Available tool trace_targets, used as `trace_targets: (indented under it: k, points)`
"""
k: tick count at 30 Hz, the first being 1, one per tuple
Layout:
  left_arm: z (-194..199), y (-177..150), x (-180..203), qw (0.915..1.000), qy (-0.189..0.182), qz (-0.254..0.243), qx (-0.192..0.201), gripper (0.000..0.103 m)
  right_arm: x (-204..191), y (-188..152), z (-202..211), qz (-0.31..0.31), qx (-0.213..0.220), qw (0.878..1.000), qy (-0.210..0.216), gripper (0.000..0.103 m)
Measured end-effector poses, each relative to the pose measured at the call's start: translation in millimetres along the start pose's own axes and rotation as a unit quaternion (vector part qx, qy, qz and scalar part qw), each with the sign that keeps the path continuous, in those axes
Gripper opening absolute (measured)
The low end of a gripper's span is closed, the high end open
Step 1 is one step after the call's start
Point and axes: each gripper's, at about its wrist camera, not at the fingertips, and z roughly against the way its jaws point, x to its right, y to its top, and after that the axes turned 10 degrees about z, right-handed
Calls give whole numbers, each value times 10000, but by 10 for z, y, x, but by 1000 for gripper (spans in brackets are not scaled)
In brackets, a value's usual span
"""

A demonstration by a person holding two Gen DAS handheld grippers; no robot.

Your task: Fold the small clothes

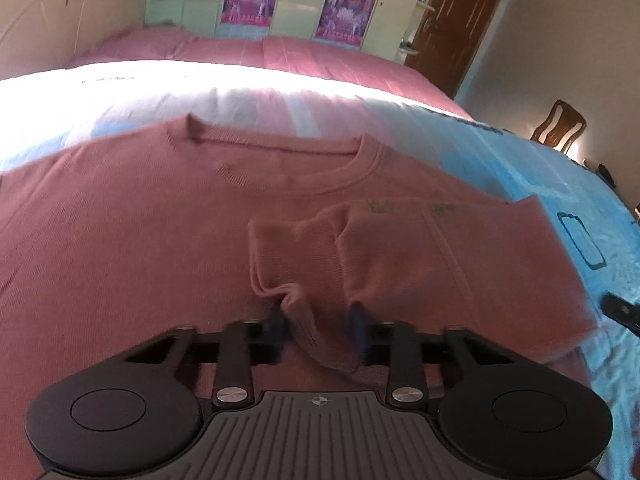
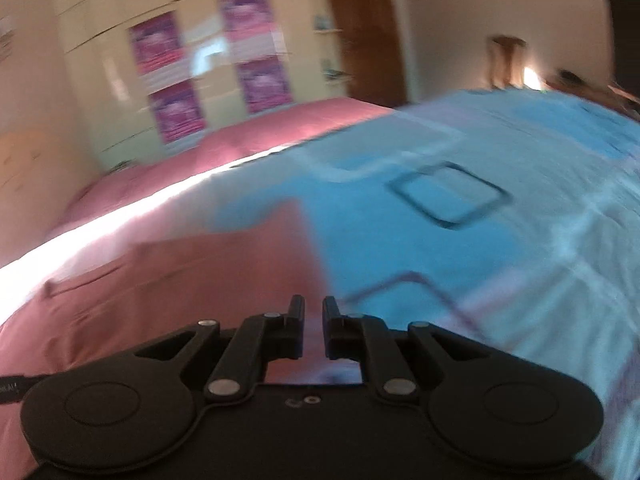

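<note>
A pink knit sweater (image 1: 120, 232) lies flat on the bed, neckline toward the far side. Its right sleeve (image 1: 420, 248) is folded in over the body. My left gripper (image 1: 318, 320) is shut on the sleeve cuff (image 1: 296, 264), which bunches between the blue pads. In the right wrist view, which is blurred, the sweater (image 2: 180, 280) lies left of and under my right gripper (image 2: 313, 308). Its fingers stand a narrow gap apart with nothing between them, above the sweater's right edge.
The bed has a blue and white patterned sheet (image 1: 520, 184) and a pink cover (image 1: 280, 52) farther back. Wardrobes with posters (image 1: 248, 0), a brown door (image 1: 460, 20) and a wooden chair (image 1: 558, 122) stand beyond. The other gripper's tip (image 1: 620, 310) shows at right.
</note>
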Motion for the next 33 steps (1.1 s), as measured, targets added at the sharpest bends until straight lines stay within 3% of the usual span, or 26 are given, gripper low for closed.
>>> trace_targets:
  k: [6,10,15,16,21,22,25,27,28,29,31,33]
  points:
    - [290,59,-159,9989,7,101,467,6,269,-162,-5,-335,-250,9991,-53,11]
    - [447,50,-500,9971,288,301,638,6,247,-134,-77,-302,-341,9989,139,11]
    - [442,-64,-847,9955,528,481,616,6,34,-102,-149,-68,-460,9975,537,16]
    - [449,-91,-849,9954,517,460,663,6,-18,-90,-153,-2,-455,9974,559,21]
    - [423,-185,-842,9959,510,380,639,6,-113,-96,-127,223,-539,9963,629,27]
    - [395,-168,-847,9961,481,384,632,9,-113,-102,-141,227,-592,9956,683,27]
    - [339,-124,-881,9959,484,474,605,43,-160,-139,-222,410,-776,9932,762,27]
    - [304,-99,-919,9961,416,583,520,45,-216,-156,-262,544,-814,9920,795,27]
    - [270,-82,-916,9963,386,597,480,43,-248,-158,-278,625,-779,9920,767,25]
    - [247,-70,-902,9968,345,550,472,4,-269,-158,-288,678,-729,9924,724,19]
    - [325,-48,-927,9946,179,693,757,6,-291,-139,-304,715,-648,9935,606,8]
    - [431,-48,-921,9914,375,615,1097,5,-290,-121,-263,747,-550,9944,505,8]
